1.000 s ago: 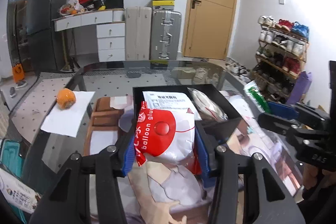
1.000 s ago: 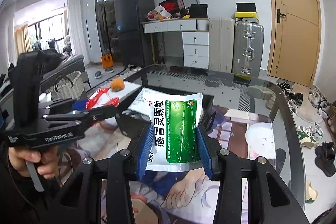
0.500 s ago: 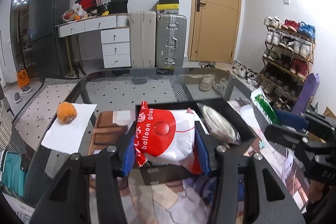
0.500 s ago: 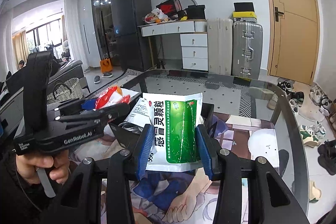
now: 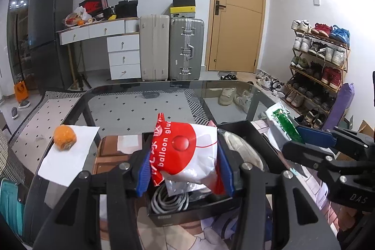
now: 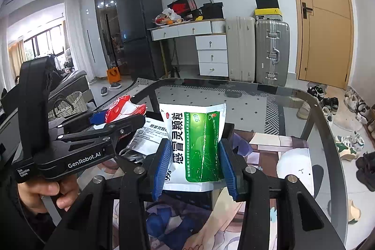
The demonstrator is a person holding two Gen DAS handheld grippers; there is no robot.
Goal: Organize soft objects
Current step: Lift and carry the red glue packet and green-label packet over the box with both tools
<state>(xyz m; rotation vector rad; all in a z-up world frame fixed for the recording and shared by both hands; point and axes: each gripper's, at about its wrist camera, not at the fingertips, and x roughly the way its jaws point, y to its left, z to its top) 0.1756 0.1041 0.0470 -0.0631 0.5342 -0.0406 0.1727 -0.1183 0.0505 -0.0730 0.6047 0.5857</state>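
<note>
Left wrist view: the scene is read from left to right, with reasons judged from how things lie.
Orange: set on a white paper at the far left of the glass table, well apart from the box; as it is not soft, it is probably left aside on purpose.
Left gripper: its blue pads are pressed on both sides of the red pouch, so the jaws are partly closed on it. The pouch is held upright and lifted above the near part of the box, presumably so that it can be lowered in edge first.
Box: a black open box at the middle of the table, on a printed mat. A grey cable and a clear packet are already lying inside, which suggests it is the collecting place.
Right gripper: seen at the right, just beyond the box's right wall.
Right wrist view, green pouch: clamped upright between the right gripper's pads, which are partly closed on its sides. It is held above the box's near right corner, likely waiting for room.
Leaflet: lying in the box to the left of the green pouch.
Risk: both pouches are slack, so sagging or catching on the box wall is judged possible.
</note>
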